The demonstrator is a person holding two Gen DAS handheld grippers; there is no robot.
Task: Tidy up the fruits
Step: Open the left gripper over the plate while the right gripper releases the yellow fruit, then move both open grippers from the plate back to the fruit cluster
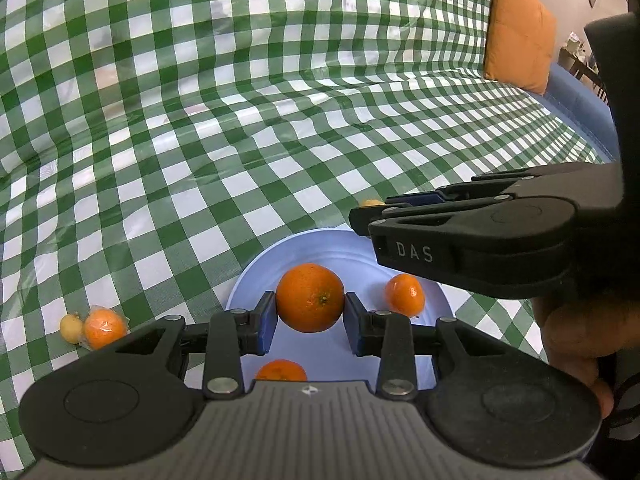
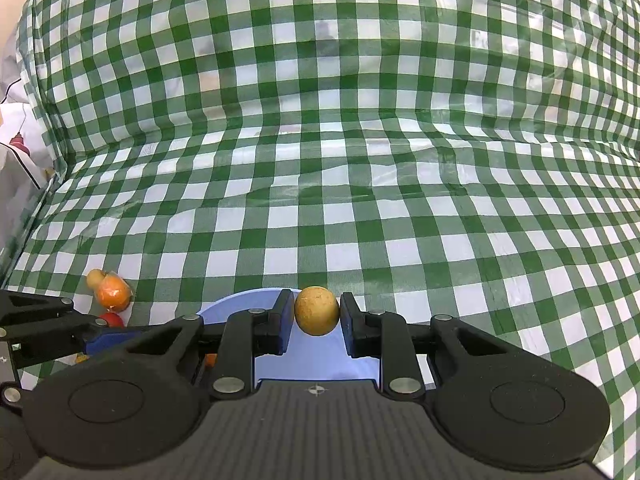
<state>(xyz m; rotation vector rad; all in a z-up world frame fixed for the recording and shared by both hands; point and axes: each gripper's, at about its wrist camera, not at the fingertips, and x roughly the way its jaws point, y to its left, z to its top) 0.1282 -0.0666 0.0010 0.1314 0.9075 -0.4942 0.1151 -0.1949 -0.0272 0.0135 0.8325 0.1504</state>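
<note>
My left gripper [image 1: 310, 320] is shut on an orange mandarin [image 1: 310, 298] and holds it over a light blue plate [image 1: 256, 268]. Two smaller mandarins lie on the plate, one at the right [image 1: 405, 294] and one near the gripper body [image 1: 281, 370]. My right gripper [image 2: 317, 318] is shut on a small yellow-brown round fruit [image 2: 317, 310] above the same plate [image 2: 240, 300]. The right gripper also shows in the left wrist view [image 1: 370, 220], reaching over the plate's far right edge.
A wrapped mandarin [image 1: 105, 328] and a small yellow fruit [image 1: 71, 327] lie left of the plate on the green checked cloth [image 1: 240, 120]. They also show in the right wrist view [image 2: 114, 290], with a red fruit [image 2: 112, 319] nearby. An orange cushion [image 1: 520, 32] stands far right.
</note>
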